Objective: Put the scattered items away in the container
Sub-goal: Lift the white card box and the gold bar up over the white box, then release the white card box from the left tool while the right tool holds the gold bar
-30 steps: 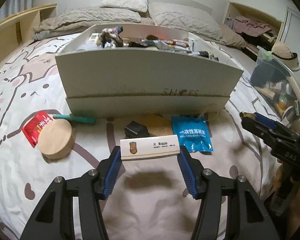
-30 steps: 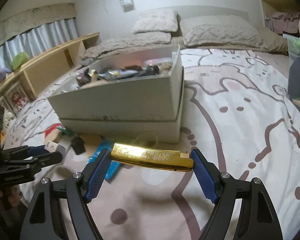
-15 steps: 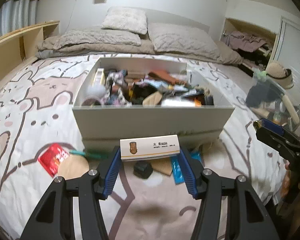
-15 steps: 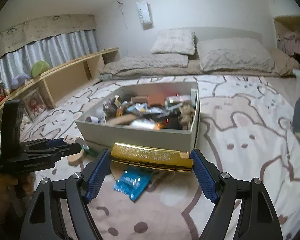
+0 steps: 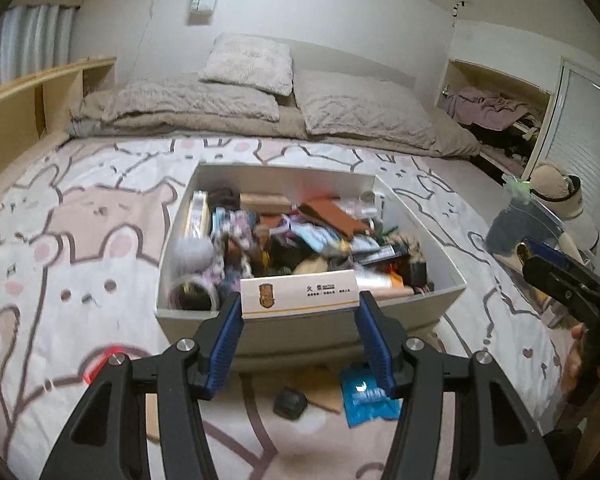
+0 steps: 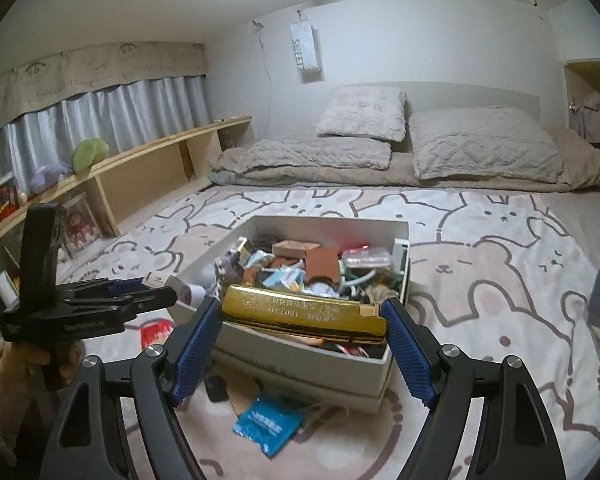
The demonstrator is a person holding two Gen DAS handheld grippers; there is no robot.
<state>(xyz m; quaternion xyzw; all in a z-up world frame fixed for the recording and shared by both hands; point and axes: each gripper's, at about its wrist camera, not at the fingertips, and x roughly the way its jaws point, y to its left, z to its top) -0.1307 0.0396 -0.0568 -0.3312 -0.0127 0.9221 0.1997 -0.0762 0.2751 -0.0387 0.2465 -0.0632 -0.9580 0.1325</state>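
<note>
Both grippers loaded, poised at the box's near rim.
Left gripper (image 5: 299, 308) pinches white card box (image 5: 299, 295) endwise; right gripper (image 6: 303, 322) clamps gold case (image 6: 306, 314) likewise, lengthwise grips suiting release into the crowded container (image 5: 424, 222). Blue packet (image 6: 269, 423) remains on bed.

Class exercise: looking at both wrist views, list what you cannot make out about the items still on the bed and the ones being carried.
- Red packet, left wrist view: blurred and partly behind the left gripper.
- Small black item: too blurred to identify.
- Printing on the white box: too small to read.
- Gold case, right wrist view: its underside is hidden.
- White container: lower contents buried under clutter.
</note>
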